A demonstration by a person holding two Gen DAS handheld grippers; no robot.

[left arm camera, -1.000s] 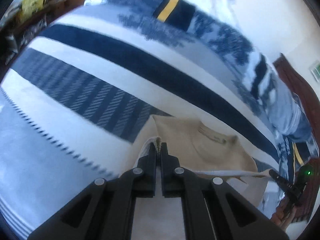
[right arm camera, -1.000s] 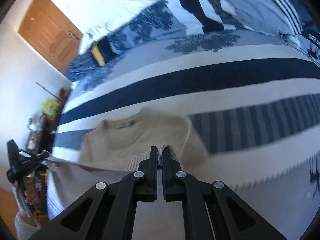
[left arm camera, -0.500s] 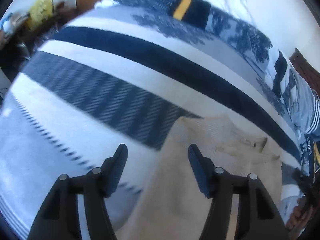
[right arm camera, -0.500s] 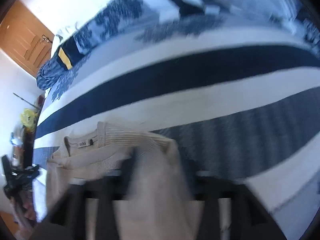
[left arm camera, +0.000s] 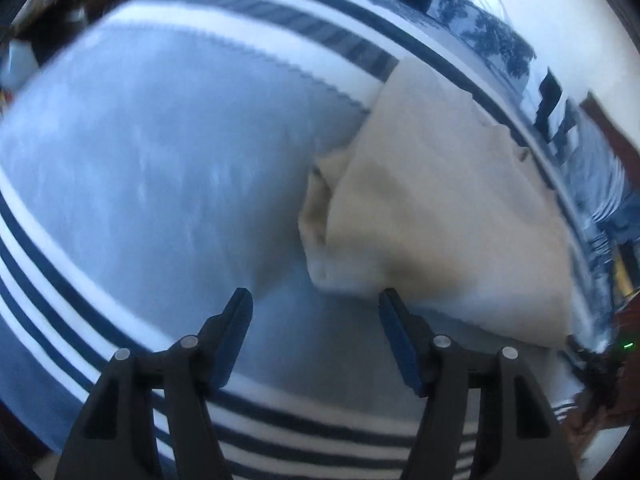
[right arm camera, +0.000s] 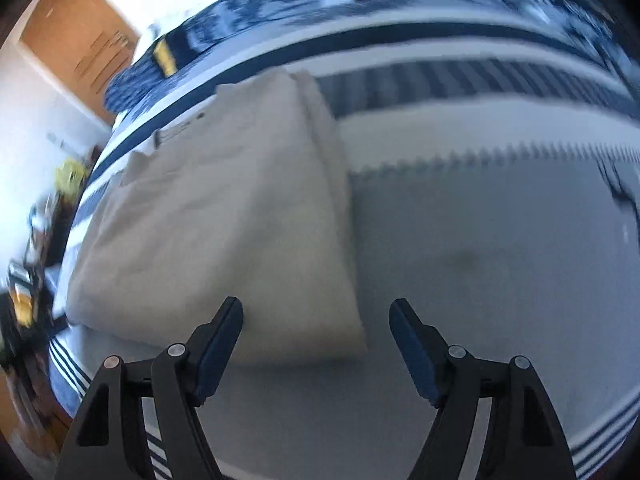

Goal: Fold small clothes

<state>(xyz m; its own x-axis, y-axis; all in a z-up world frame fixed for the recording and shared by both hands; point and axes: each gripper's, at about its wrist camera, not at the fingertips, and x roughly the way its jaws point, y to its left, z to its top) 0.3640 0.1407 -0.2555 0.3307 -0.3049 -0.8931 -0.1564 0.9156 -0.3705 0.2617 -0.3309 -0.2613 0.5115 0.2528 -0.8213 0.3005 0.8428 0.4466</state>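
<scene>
A beige knit garment [left arm camera: 440, 200] lies folded on the bed, with its neck label toward the far side [right arm camera: 180, 128]. My left gripper [left arm camera: 314, 294] is open over the blanket, and the garment's crumpled near-left corner lies just ahead of its fingertips. My right gripper [right arm camera: 316, 303] is also open. The garment's near-right corner [right arm camera: 320, 320] shows between its fingers, with no pad pressing on it. Both views are blurred by motion.
The bed is covered by a pale blue blanket [left arm camera: 160, 160] with navy and white stripes [right arm camera: 480, 240]. Patterned blue bedding [right arm camera: 200, 40] is heaped at the far end. A wooden door [right arm camera: 80, 40] and cluttered furniture [right arm camera: 64, 172] stand beyond the bed's left side.
Both grippers were shut on the garment's ribbed edge, then let go and opened. They have drawn back toward the near side, and the garment now lies doubled over on the blanket.
</scene>
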